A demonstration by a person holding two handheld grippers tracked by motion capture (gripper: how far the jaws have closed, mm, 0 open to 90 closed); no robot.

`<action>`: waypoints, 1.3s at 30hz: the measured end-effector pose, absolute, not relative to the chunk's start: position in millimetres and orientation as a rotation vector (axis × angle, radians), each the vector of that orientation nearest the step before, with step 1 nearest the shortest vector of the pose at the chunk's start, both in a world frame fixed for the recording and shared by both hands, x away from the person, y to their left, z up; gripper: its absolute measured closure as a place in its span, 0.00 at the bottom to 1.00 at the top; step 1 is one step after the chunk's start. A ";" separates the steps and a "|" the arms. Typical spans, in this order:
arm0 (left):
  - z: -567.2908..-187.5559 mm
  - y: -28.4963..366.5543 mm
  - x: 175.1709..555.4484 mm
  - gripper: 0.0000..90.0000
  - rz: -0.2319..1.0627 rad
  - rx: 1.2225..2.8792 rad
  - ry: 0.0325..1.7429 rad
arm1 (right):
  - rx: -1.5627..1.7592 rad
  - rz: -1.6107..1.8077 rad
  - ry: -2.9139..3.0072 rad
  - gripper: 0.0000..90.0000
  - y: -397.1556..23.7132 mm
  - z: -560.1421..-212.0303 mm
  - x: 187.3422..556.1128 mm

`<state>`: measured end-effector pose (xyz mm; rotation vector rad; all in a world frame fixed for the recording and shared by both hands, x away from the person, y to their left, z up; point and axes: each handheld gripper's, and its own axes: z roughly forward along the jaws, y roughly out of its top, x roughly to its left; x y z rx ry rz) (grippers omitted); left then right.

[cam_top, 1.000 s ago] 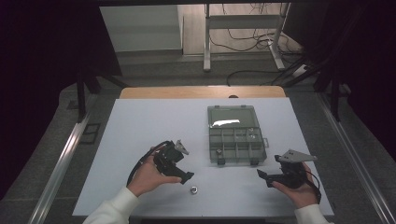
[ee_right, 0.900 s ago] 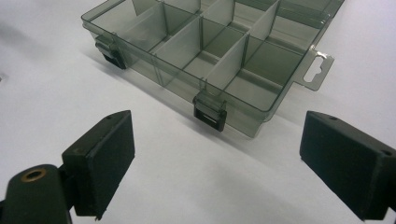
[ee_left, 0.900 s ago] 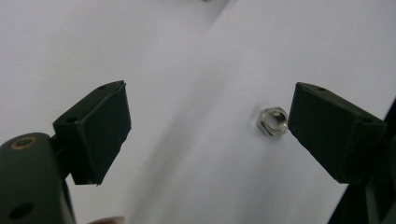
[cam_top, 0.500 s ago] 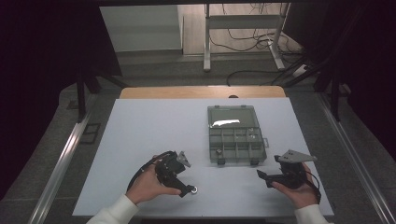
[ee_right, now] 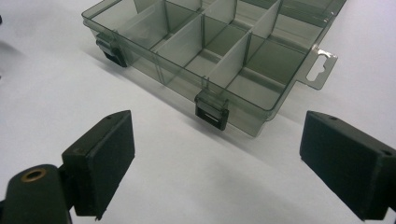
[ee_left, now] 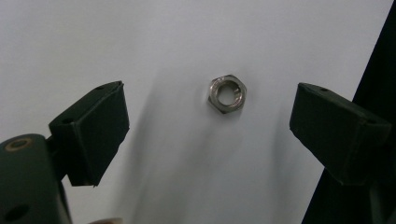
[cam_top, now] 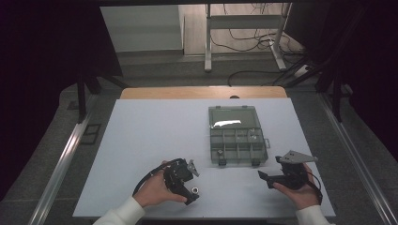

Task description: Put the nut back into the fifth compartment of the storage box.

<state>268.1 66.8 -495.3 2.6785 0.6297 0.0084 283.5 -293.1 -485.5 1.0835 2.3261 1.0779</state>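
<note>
Left gripper [ee_left: 210, 126] spread around hex nut [ee_left: 227, 94], table edge cropped

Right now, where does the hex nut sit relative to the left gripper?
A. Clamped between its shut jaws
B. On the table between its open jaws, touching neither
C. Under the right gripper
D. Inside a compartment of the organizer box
B. In the left gripper view the hex nut lies flat on the white table, with the left gripper jaws spread wide on either side and clear of it.
</note>
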 end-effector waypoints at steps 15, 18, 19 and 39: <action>-505.2 53.6 268.0 0.36 -0.005 2.723 0.548 | 1.084 1.077 2.327 0.12 -294.0 -485.5 283.6; -507.0 52.5 267.9 0.44 -0.013 2.735 0.533 | 1.083 1.076 2.327 0.12 -293.9 -485.6 283.6; -507.8 52.0 267.7 0.47 -0.019 2.738 0.532 | 1.082 1.077 2.327 0.12 -293.8 -485.6 283.6; -505.2 47.7 255.0 0.78 0.146 2.747 0.424 | 1.082 1.076 2.326 0.12 -294.3 -485.7 283.8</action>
